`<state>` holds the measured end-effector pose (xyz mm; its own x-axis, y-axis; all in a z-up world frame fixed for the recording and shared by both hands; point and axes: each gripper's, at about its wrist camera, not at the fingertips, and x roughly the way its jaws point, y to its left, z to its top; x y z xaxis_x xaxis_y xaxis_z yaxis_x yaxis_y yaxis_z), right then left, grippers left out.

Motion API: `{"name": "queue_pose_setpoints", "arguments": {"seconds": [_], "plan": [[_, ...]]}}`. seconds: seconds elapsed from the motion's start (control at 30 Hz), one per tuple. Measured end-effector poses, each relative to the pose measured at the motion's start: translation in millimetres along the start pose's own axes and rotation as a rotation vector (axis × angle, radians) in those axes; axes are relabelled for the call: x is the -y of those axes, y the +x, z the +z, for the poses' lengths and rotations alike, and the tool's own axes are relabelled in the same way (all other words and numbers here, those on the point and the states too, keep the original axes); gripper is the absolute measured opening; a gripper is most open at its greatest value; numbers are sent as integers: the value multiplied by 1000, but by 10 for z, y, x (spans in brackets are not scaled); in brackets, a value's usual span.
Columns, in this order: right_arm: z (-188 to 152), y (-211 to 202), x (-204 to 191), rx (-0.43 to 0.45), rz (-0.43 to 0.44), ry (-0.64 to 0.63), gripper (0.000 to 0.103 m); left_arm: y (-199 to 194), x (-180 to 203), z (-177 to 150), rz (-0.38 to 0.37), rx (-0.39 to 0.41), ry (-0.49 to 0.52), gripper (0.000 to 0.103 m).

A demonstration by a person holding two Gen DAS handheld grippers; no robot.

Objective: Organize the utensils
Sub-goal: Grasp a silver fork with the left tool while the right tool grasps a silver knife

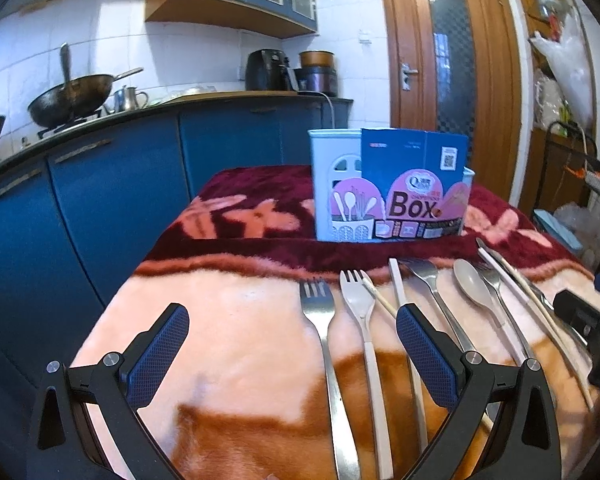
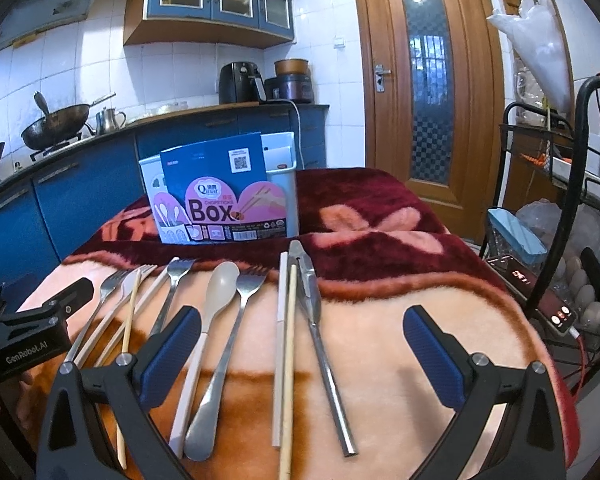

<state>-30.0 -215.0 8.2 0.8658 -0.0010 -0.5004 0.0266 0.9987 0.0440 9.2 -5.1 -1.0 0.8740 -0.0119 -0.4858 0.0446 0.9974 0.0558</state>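
My L gripper [image 1: 292, 340] & R gripper [image 2: 302, 344] both spread wide, empty; utensil row [image 2: 220, 320] below; blanket [image 2: 440, 304] R side bare; box [image 2: 224, 200] near far edge, prob.

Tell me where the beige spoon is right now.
The beige spoon lies on the blanket mid-row, between two metal forks, in front of the utensil box; right wrist view shows it by the right gripper's left finger.

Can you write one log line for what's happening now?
left gripper: open | right gripper: open | utensils: on blanket | box: waiting
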Motion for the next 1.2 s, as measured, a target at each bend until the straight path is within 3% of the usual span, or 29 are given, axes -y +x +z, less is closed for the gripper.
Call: {"name": "queue_pose_setpoints", "arguments": {"seconds": [0.1,0.3,0.4,0.57,0.63,0.7,0.87,1.2], "plan": [[82,-45,68,-6,-27,-17,103,-12,10,56,-5,-23,33,103],[325,-30,175,-100,-55,-108,101,25,-2,292,-43,-112,126,103],[424,16,193,-171,-67,-147,90,101,10,421,-69,-189,191,103],[510,142,193,-292,-16,-171,78,246,23,505,-105,-322,231,103],[506,234,174,-349,19,-173,63,300,47,498,-125,-363,242,102],[497,325,152,-413,45,-167,52,378,71,479,-136,-423,253,97],[526,422,130,-492,73,-180,48,496,78,441,-140,-519,256,60],[433,647,52,-681,70,-266,27,639,68,346,-219,-656,208,44]]}}
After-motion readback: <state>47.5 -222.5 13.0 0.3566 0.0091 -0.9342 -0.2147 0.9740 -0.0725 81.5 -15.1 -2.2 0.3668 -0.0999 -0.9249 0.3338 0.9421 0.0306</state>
